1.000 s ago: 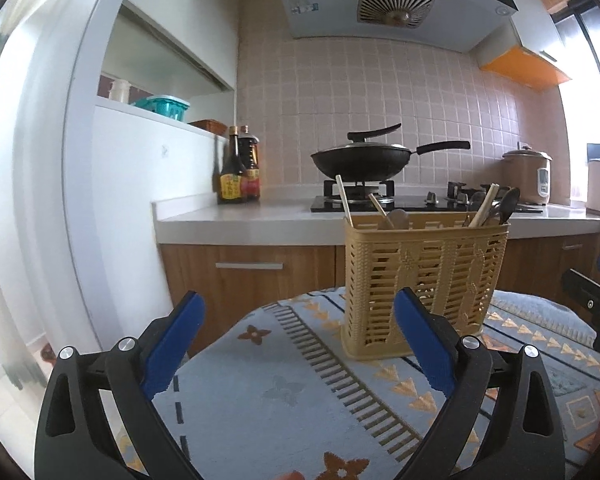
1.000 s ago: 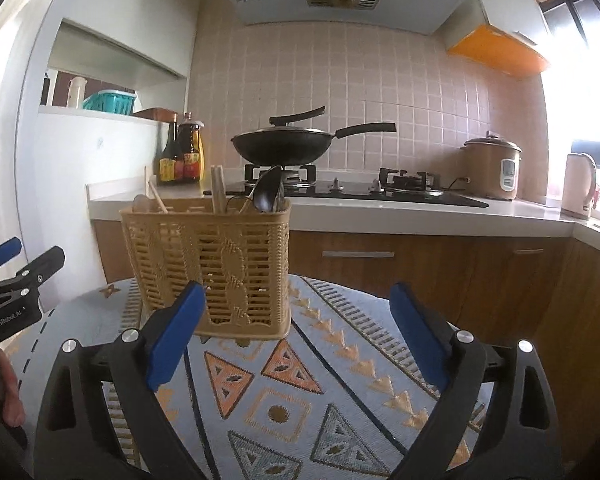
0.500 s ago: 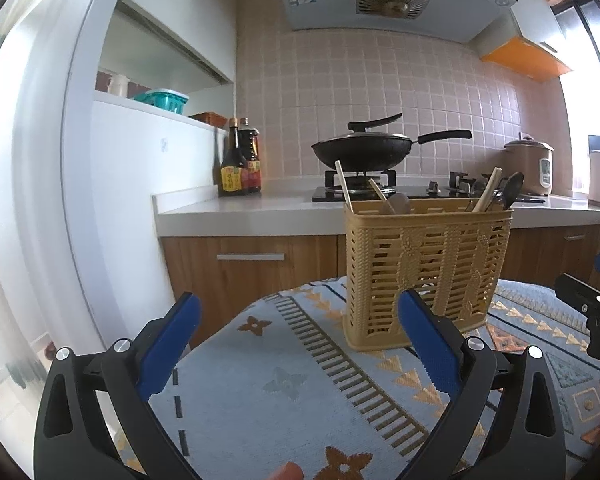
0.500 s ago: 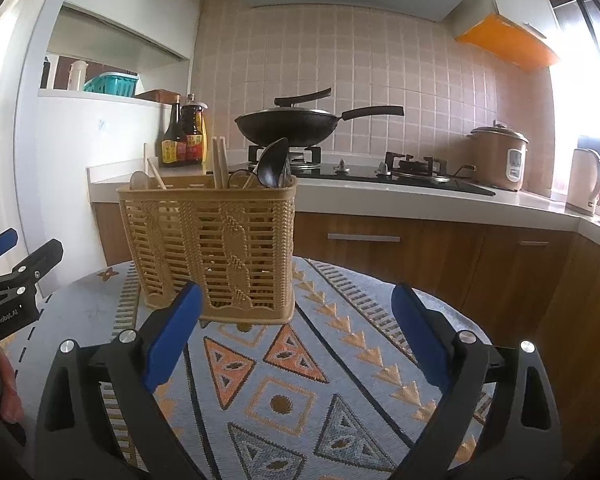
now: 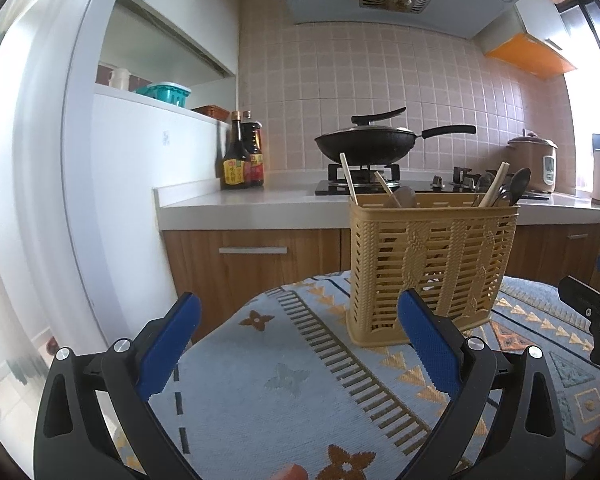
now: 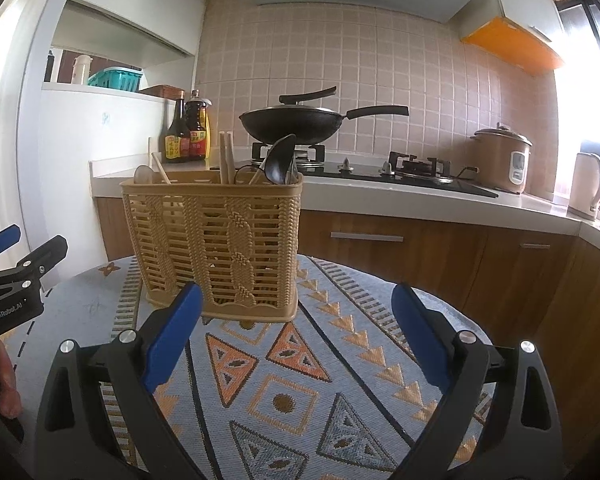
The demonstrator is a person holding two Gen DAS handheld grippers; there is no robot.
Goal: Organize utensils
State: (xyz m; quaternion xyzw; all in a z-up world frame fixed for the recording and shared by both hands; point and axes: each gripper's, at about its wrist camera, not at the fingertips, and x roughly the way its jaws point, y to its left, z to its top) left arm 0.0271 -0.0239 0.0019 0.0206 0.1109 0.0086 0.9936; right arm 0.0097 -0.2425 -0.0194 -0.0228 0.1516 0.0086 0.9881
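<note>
A tan slotted utensil basket [image 5: 428, 264] stands upright on a patterned cloth; it also shows in the right wrist view [image 6: 216, 244]. It holds wooden chopsticks [image 5: 348, 178], a pale spoon [image 6: 143, 174] and a black ladle [image 6: 280, 160]. My left gripper [image 5: 300, 320] is open and empty, low over the cloth, left of and in front of the basket. My right gripper [image 6: 296, 310] is open and empty, in front of the basket's right end. Each gripper shows at the edge of the other's view.
The round table has a blue, orange-patterned cloth [image 6: 300, 380]. Behind it runs a white counter with wooden cabinets [image 6: 380, 240], a black wok on the stove [image 6: 292, 122], sauce bottles [image 5: 242, 158], a rice cooker [image 6: 500, 160] and a kettle [image 6: 586, 186].
Both views have tilted slightly upward and drawn back, so the basket sits lower and a little farther in each. Both grippers stay open and empty.
</note>
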